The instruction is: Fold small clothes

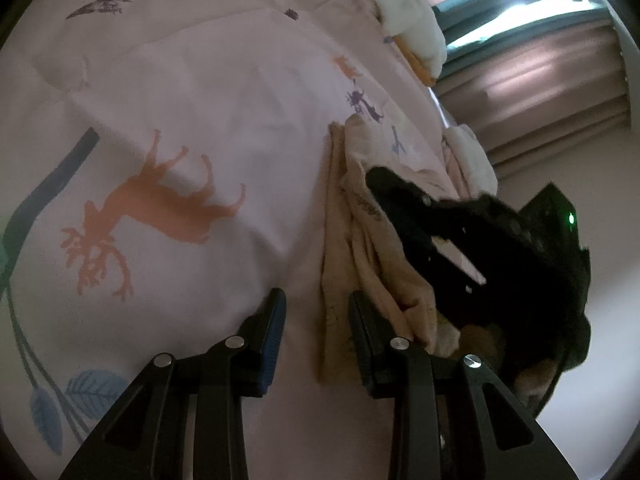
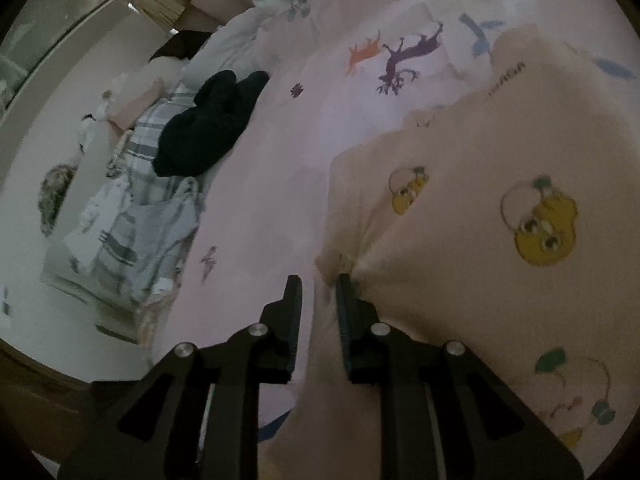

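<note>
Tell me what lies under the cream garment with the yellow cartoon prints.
The cream garment lies on the pink animal-print bedsheet, visible around its edges. Anything directly beneath the fabric is covered.

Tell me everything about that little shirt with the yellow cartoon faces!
The shirt is pale peach, soft-looking cloth printed with yellow cartoon faces, small green bits and some lettering near its far edge. It lies on the pink animal-print bedsheet, partly doubled over, with wrinkles gathered at its near left edge. The right gripper is open there, one finger against that puckered edge. From the left wrist view the shirt looks bunched into folds, with the open left gripper at its edge.
</note>
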`<state>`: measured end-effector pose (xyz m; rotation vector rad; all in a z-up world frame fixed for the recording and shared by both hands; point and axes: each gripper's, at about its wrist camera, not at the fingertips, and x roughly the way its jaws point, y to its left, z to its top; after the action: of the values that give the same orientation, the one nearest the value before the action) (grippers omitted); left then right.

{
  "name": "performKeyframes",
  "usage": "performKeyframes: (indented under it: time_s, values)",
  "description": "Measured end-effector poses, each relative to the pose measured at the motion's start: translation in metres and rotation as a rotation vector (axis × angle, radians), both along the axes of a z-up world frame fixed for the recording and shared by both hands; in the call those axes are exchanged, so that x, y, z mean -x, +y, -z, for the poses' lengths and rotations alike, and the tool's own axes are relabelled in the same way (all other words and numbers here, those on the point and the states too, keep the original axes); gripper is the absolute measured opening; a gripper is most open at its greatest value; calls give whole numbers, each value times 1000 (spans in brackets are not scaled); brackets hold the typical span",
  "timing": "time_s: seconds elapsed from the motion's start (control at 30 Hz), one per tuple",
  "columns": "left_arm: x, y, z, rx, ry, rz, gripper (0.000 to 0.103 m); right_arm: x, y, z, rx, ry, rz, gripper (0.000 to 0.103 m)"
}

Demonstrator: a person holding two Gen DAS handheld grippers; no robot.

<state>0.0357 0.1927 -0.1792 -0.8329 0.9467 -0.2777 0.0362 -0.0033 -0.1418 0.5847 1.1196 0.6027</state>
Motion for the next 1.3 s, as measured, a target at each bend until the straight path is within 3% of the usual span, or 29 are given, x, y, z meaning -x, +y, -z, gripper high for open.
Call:
performKeyframes:
  time_s: [0.07, 0.17, 0.3, 0.47, 0.57, 0.7, 0.9, 0.97, 1.2, 1.3]
  values:
    - [0, 2, 1, 13, 3, -6, 32, 7, -1, 2, -36, 23, -19, 19]
    - [4, 17, 6, 118, 14, -63, 32, 19, 1, 5, -69, 46, -61, 19]
    - [6, 26, 8, 168, 11, -76, 32, 36, 6, 6, -42, 27, -102, 19]
    - [10, 21, 5, 117, -1, -67, 32, 59, 5, 5, -11, -25, -93, 18]
    - [9, 24, 7, 155, 2, -82, 32, 64, 5, 6, -38, -18, -126, 20]
    - [5, 28, 9, 183, 12, -80, 32, 76, 8, 6, 25, -52, -136, 20]
    - [0, 17, 3, 119, -3, -76, 34, 105, 17, 0, 108, -135, -164, 26]
    - [-2, 16, 3, 105, -7, -72, 34, 112, 18, 3, 104, -125, -196, 37]
    - [-3, 14, 3, 74, -25, -63, 34, 139, 22, 5, 197, -186, -252, 38]
    - [-2, 14, 3, 60, -37, -61, 34, 140, 16, -1, 180, -145, -248, 39]
